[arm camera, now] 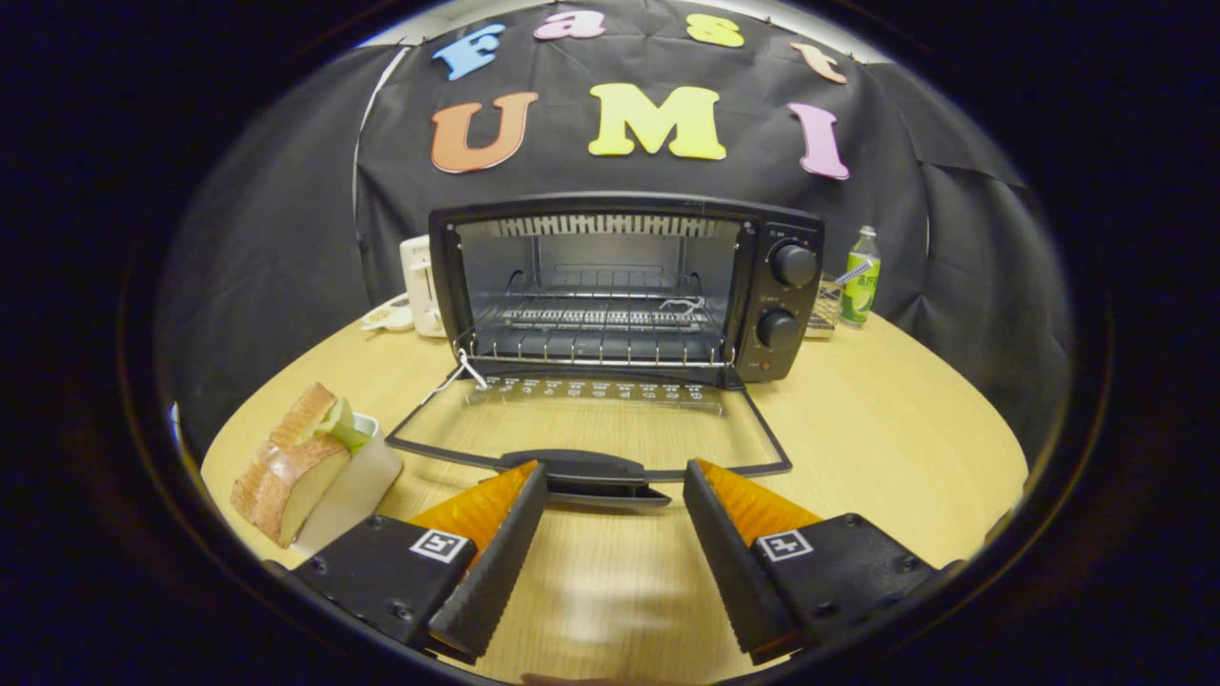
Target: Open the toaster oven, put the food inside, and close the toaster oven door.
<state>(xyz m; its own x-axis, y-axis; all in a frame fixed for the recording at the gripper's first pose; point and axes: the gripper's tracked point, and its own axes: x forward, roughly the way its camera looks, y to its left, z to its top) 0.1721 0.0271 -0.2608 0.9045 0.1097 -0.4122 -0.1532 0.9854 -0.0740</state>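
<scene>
Holding my gripper (615, 476) spread and empty, the door handle (583, 474) just ahead of its tips. Toaster oven (624, 286): open, beyond. Sandwich (291, 462): off to my left beside the fingers, long axis running away from me; I judge next reach goes leftward.

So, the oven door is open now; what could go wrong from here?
The sandwich lies on a white tray beside the open gripper, near the table edge; a clumsy grasp might push it off. The lowered door lies just ahead of the fingers, so carrying the sandwich low may hit its handle before the oven.
</scene>
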